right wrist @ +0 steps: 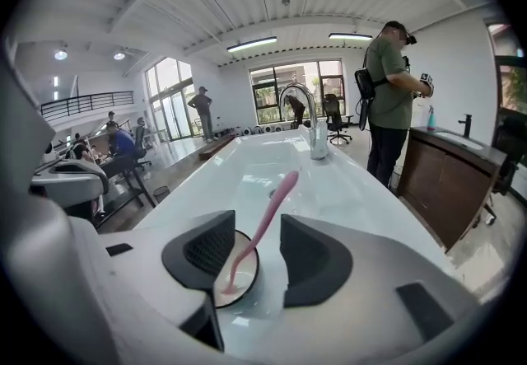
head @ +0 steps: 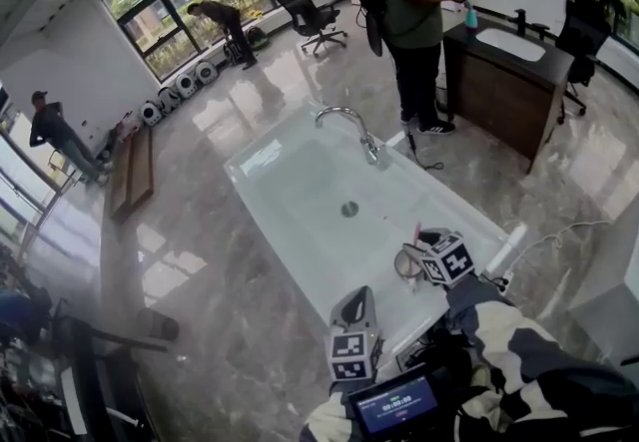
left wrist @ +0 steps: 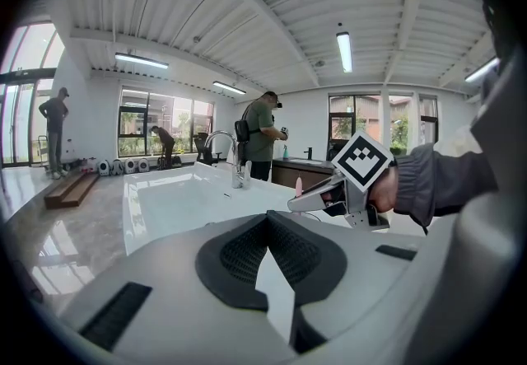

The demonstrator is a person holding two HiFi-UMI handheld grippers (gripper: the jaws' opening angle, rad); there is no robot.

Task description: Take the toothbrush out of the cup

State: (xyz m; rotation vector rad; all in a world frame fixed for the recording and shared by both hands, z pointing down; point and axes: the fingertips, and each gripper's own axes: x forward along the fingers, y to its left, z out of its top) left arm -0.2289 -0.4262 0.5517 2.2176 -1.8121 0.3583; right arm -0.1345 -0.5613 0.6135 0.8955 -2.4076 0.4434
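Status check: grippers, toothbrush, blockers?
Right gripper open, astride toothbrush, not gripping. Left gripper shut, empty. Toothbrush leaning in cup. Nothing in the way.

My left gripper (left wrist: 265, 219) fills the bottom of the frame, its dark ribbed pads meeting at the tips with nothing between them. At centre right, my right gripper (left wrist: 309, 200) sits over the long white bench (left wrist: 165, 198), with a pink toothbrush tip (left wrist: 298, 186) poking up beside it. A curved chrome tap (left wrist: 222, 145) stands beyond, at centre left.
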